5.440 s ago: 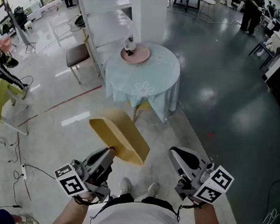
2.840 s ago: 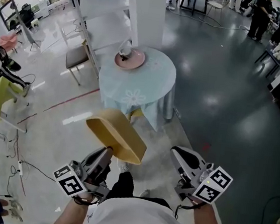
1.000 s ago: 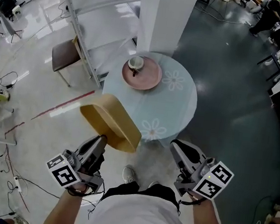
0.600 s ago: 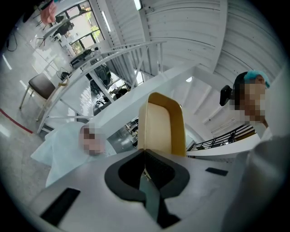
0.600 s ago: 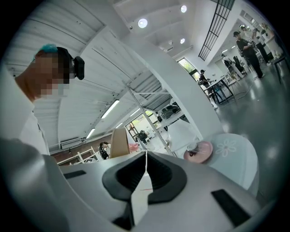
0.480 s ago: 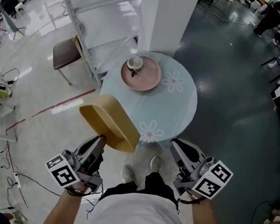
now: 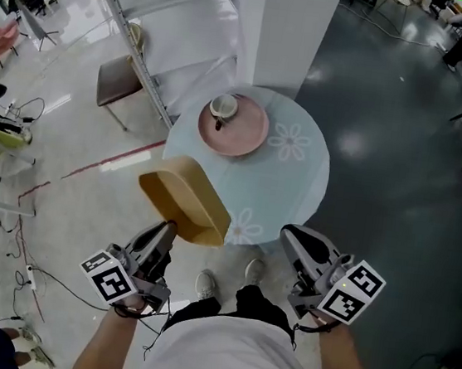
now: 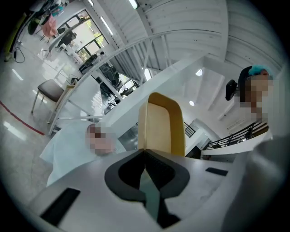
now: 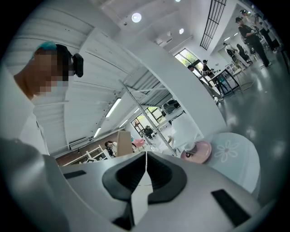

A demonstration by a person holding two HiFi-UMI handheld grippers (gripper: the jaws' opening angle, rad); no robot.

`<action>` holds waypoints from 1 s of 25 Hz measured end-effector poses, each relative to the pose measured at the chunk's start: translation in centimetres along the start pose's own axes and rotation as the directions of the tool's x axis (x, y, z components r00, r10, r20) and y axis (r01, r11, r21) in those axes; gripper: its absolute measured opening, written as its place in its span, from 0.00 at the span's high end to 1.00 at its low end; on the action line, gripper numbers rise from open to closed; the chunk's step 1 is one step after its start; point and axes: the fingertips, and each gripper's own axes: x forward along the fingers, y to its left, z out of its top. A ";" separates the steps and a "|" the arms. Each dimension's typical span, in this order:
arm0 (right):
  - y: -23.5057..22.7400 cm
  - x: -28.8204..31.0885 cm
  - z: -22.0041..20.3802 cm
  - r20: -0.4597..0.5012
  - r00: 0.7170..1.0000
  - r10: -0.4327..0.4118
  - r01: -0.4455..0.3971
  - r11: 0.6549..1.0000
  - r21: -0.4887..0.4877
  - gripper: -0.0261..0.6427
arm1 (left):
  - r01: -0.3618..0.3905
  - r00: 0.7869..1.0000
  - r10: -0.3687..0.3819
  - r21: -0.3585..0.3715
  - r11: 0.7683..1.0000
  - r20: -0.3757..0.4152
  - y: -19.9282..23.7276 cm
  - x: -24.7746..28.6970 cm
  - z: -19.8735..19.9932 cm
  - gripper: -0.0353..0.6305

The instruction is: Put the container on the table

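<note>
A yellow oblong container (image 7: 182,206) hangs in the air over the near left edge of a round table with a pale blue flowered cloth (image 7: 285,182). My left gripper (image 7: 165,232) is shut on the container's near rim. In the left gripper view the container (image 8: 161,123) stands upright straight above the closed jaws, with the table (image 8: 68,142) beyond on the left. My right gripper (image 7: 290,235) hovers by the table's near right edge, shut, with nothing in it. In the right gripper view the table (image 9: 233,156) lies ahead at the right.
A pink plate (image 7: 233,127) with a white cup (image 7: 222,106) sits on the table's far left part. A white pillar (image 7: 285,27) rises behind the table. A brown chair (image 7: 116,80) and a metal rack stand at the left. Cables lie on the floor.
The person has walked up to the table, which now lies just ahead of both grippers. The container stays held in the left gripper, now over the table's edge.
</note>
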 end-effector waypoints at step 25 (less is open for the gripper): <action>-13.0 1.1 -1.0 -0.143 0.990 -0.001 0.019 0.993 0.120 0.92 | -0.215 0.944 0.216 0.030 0.976 -0.249 9.2 11.2 -8.0 0.91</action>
